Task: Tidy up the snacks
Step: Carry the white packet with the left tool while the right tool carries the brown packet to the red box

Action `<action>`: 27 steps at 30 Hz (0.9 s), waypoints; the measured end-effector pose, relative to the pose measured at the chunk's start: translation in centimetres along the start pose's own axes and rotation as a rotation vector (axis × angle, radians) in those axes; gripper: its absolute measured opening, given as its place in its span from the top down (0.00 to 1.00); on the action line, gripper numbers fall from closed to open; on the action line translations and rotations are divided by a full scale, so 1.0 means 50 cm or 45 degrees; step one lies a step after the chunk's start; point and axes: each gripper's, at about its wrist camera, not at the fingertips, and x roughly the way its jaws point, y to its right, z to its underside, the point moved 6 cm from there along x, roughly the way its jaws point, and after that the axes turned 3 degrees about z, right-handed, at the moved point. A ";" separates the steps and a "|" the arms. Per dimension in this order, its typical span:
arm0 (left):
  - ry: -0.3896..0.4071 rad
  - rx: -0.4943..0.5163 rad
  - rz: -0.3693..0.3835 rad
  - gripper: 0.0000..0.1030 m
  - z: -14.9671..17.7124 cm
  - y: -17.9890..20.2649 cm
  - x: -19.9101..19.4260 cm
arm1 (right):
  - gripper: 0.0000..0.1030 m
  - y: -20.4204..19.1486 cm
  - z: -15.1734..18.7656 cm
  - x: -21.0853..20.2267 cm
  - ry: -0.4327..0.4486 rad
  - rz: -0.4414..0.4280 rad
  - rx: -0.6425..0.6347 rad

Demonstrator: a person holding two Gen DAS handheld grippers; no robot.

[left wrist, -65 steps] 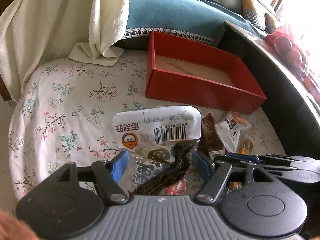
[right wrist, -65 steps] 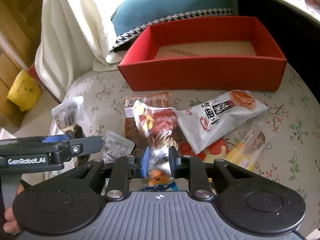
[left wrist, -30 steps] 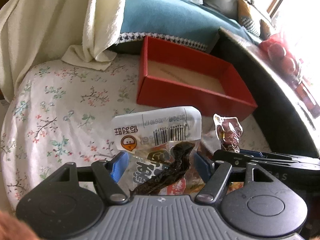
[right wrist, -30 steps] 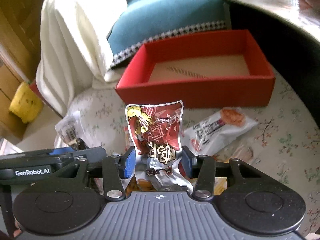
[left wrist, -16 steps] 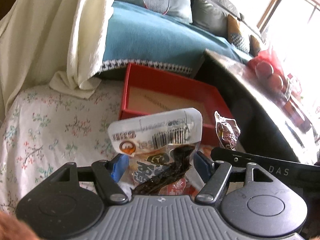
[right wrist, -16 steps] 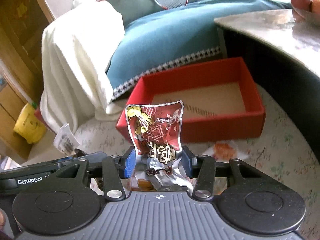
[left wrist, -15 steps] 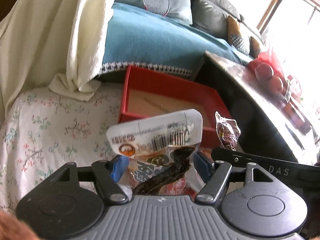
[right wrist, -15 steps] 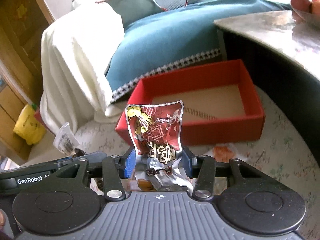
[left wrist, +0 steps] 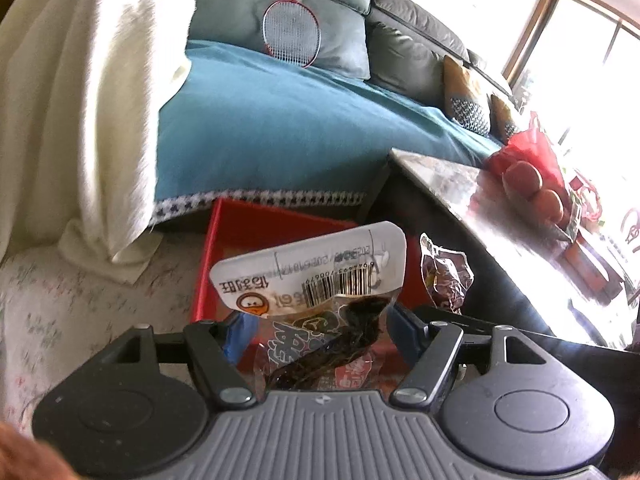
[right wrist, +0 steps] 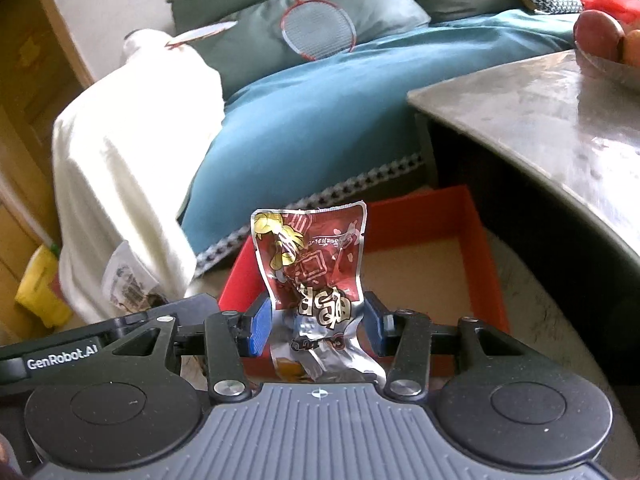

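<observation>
Your left gripper [left wrist: 320, 332] pinches a clear snack packet [left wrist: 316, 280] with a white barcode top, held upright in front of the red box [left wrist: 224, 236]. Your right gripper [right wrist: 316, 326] clamps a crinkled dark red snack pouch [right wrist: 316, 264], also upright, at the near wall of that box [right wrist: 480, 248], which sits on the floral cloth [left wrist: 80, 280] below the blue sofa [left wrist: 260, 128].

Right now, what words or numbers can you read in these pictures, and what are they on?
"GenRobot.AI": white letters on the left gripper's black side.
White snack packet: barcode, digits and upside-down Chinese characters, too blurred to read.
Red snack packet: large upside-down Chinese characters, too crumpled to read.
Red box: no writing seen.
</observation>
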 end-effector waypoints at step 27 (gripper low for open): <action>-0.126 0.024 -0.161 0.38 -0.030 -0.038 0.294 | 0.46 0.110 -0.020 0.296 -0.250 0.173 0.041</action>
